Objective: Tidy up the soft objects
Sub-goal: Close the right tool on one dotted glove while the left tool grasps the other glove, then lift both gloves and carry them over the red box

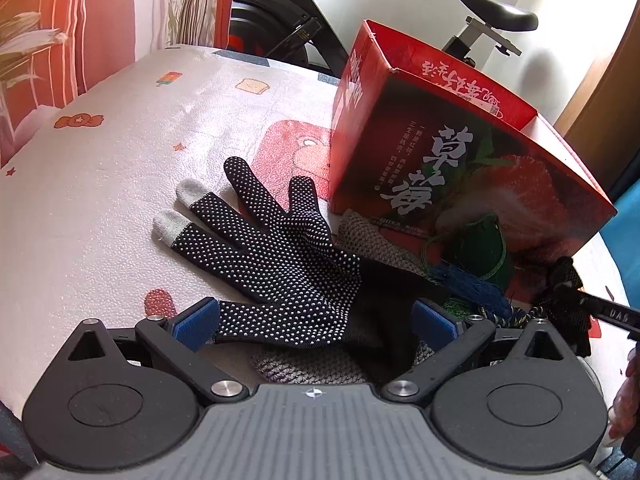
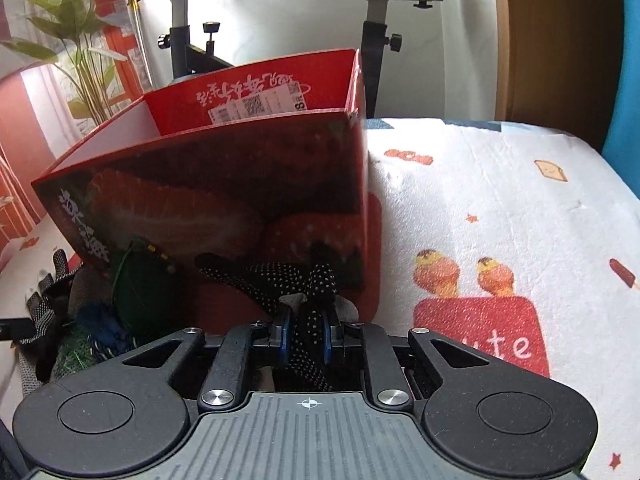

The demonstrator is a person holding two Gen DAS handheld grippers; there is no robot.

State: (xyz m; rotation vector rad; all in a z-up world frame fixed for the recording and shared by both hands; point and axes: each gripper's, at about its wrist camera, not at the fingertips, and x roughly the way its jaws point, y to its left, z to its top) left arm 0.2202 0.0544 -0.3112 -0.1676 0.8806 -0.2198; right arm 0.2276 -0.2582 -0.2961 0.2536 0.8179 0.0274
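A black dotted glove (image 1: 288, 256) with two grey fingertips lies flat on the patterned cloth, over a grey knit piece (image 1: 360, 228). My left gripper (image 1: 316, 320) stands open, its blue pads on either side of the glove's cuff without pressing it. A second black dotted glove (image 2: 288, 276) hangs bunched in front of the red strawberry box (image 2: 224, 184), and my right gripper (image 2: 308, 320) is shut on it. In the left wrist view that glove (image 1: 566, 276) shows at the far right, beside the box (image 1: 440, 168). A green pouch (image 1: 484, 248) and a blue tassel (image 1: 476, 288) lie against the box.
The open-topped box stands on a table covered by a white cartoon-print cloth (image 2: 500, 208). An exercise bike (image 1: 280, 28) stands behind the table. A plant (image 2: 80, 40) and red curtains are at the left, a wooden door (image 2: 560, 40) at the right.
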